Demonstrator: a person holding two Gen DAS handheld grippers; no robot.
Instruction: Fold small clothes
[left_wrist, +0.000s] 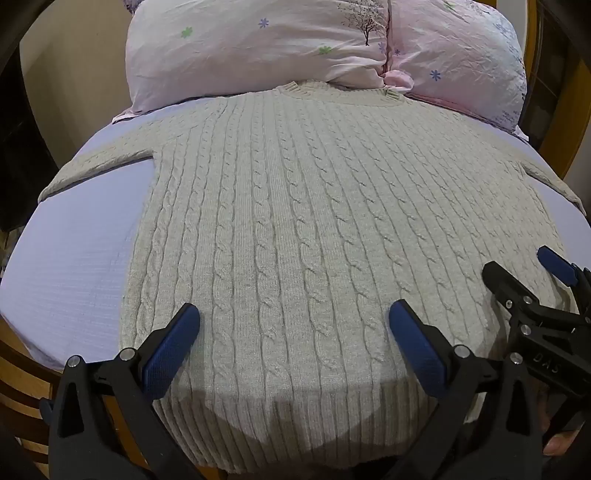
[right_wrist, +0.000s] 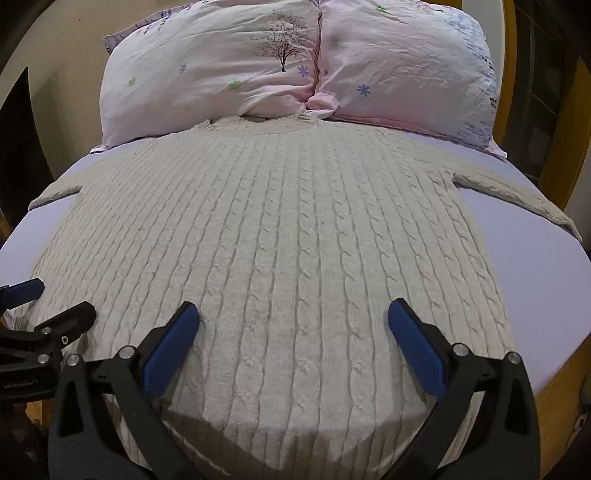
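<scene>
- Blue pads sit on the fingers of both tools, and on both the fingers are spread wide with nothing between them. The left gripper (left_wrist: 294, 321) and the right gripper (right_wrist: 293, 321) hang side by side over the near end of the sweater.
- Neither tool is touching the wool, as far as I can tell; the hem right under them is in shadow, so I am not sure how close they are.
- The sweater (left_wrist: 295, 221) is a cream cable knit. It lies flat on the bed with its front or back up, hem near the tools, collar up against the pillows (right_wrist: 295, 74). Both sleeves stick out to the sides.
- The left sleeve (left_wrist: 99, 166) runs out to the edge of the lilac sheet (left_wrist: 74, 258). The right sleeve (right_wrist: 517, 192) does the same on its side. If one is pulled carelessly, it could slide off the bed and drag the sweater crooked.
- The wool looks thick and stretchy. A pinch might catch only the top layer, so the bottom layer stays behind and the fold comes out lumpy.
- The two tools are very near each other. If both close in at once, they could bump.
- The hem hangs a little over the near edge of the bed. A tug toward the onlooker's side could pull the whole sweater off.
- The collar touches the pillows, so a fold pushed that way could bunch up against them.
</scene>
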